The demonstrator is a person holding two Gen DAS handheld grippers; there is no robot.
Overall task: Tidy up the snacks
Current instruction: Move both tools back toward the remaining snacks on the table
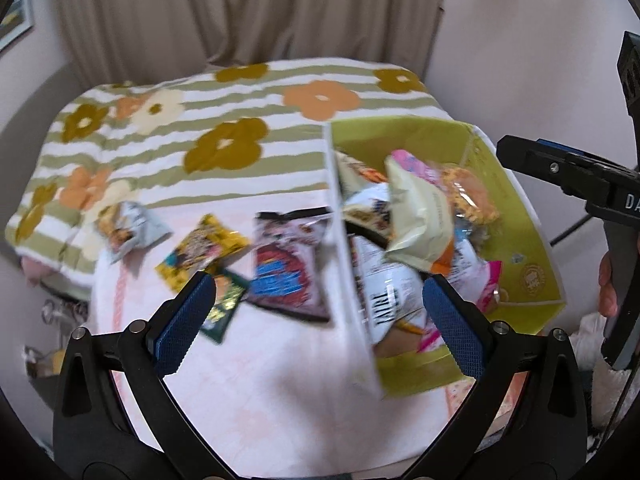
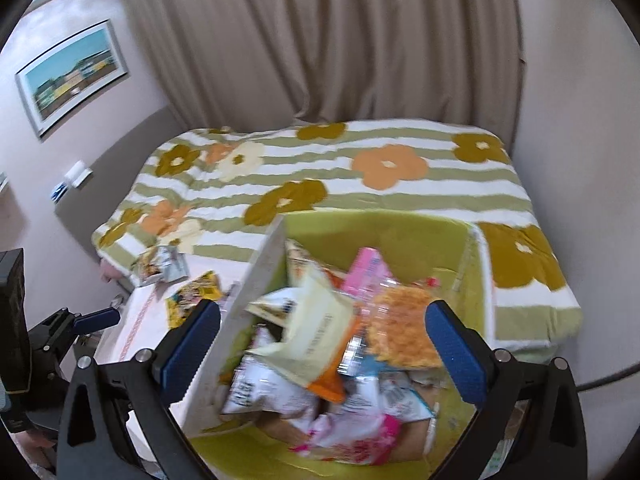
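Observation:
A green cardboard box (image 1: 520,216) stands on the bed, heaped with snack packets. A cream packet (image 2: 316,336) lies tilted on top of the heap, beside an orange bag (image 2: 404,328) and a pink packet (image 2: 368,276). My right gripper (image 2: 323,320) hangs open above the heap, touching nothing. My left gripper (image 1: 318,292) is open and empty over the box's white left wall (image 1: 340,248). On the sheet left of the box lie loose packets: a grey-white one (image 1: 132,232), a yellow one (image 1: 204,252), a dark red-and-blue one (image 1: 288,264) and a small green one (image 1: 224,308).
The box (image 2: 400,236) sits on a pink sheet (image 1: 260,392) in front of a striped, flowered cover (image 1: 240,92). A beige curtain (image 1: 240,8) hangs behind the bed and a framed picture (image 2: 72,76) is on the left wall. A person's hand (image 1: 608,288) holds the right gripper's handle.

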